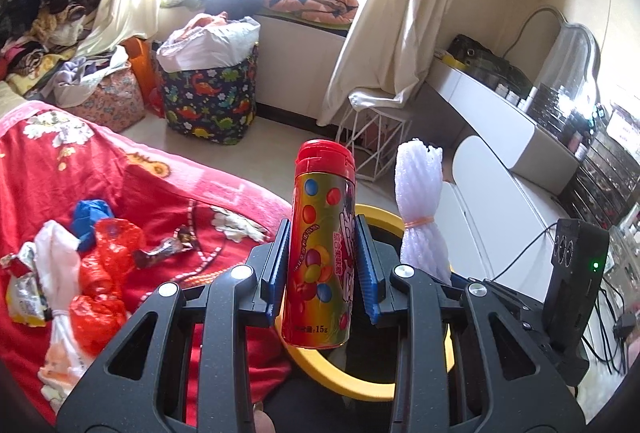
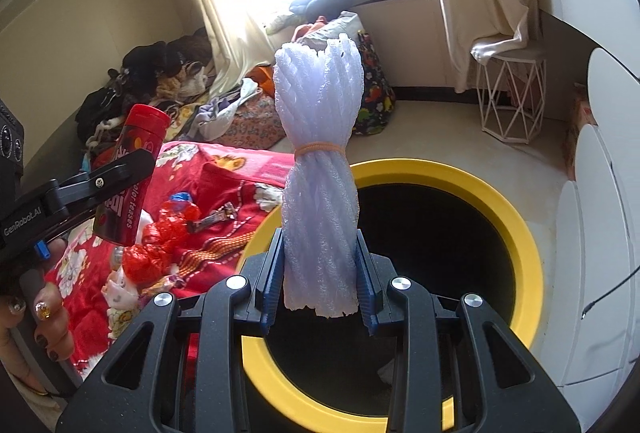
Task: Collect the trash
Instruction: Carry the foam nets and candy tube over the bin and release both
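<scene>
My left gripper (image 1: 322,265) is shut on an upright candy tube (image 1: 320,245) with a red cap, held above the near rim of the yellow-rimmed trash bin (image 1: 380,217). My right gripper (image 2: 319,281) is shut on a white foam net bundle (image 2: 318,169) tied with an orange rubber band, held upright over the bin's (image 2: 516,233) left edge. The bundle also shows in the left wrist view (image 1: 420,209), the tube in the right wrist view (image 2: 132,169). On the red blanket (image 1: 100,169) lie red plastic bags (image 1: 100,281), a blue scrap (image 1: 90,219) and wrappers (image 1: 164,249).
A dinosaur-print hamper (image 1: 210,97) and piles of clothes (image 1: 48,17) stand at the back left. A white wire stool (image 1: 376,137) and a white curved dresser (image 1: 500,137) are to the right of the bin. A curtain (image 1: 392,13) hangs at the window.
</scene>
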The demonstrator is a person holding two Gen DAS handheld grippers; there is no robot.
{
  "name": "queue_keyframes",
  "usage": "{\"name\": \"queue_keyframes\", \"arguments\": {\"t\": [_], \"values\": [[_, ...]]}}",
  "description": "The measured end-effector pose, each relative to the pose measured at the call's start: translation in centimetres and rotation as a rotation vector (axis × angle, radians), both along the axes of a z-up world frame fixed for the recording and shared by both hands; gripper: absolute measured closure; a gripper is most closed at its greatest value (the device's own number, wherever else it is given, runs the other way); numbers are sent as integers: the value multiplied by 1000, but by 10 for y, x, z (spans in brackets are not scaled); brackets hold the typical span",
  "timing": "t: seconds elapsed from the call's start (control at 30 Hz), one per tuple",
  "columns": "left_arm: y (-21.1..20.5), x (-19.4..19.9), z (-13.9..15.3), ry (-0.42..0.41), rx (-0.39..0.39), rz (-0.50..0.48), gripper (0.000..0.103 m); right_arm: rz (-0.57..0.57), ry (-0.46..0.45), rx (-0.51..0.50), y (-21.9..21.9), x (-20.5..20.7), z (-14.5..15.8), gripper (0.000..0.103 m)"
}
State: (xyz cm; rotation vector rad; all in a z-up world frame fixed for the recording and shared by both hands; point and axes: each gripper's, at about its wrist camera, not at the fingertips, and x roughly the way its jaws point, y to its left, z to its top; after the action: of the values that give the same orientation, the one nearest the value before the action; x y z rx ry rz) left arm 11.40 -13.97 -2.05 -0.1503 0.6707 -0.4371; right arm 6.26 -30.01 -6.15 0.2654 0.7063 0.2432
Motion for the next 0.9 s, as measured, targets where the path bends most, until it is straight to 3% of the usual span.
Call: {"name": "queue_keyframes", "arguments": {"t": [0.9], "values": [[-67, 23, -31, 76, 22, -145, 79, -135, 75, -21, -47, -16, -30, 70]]}}
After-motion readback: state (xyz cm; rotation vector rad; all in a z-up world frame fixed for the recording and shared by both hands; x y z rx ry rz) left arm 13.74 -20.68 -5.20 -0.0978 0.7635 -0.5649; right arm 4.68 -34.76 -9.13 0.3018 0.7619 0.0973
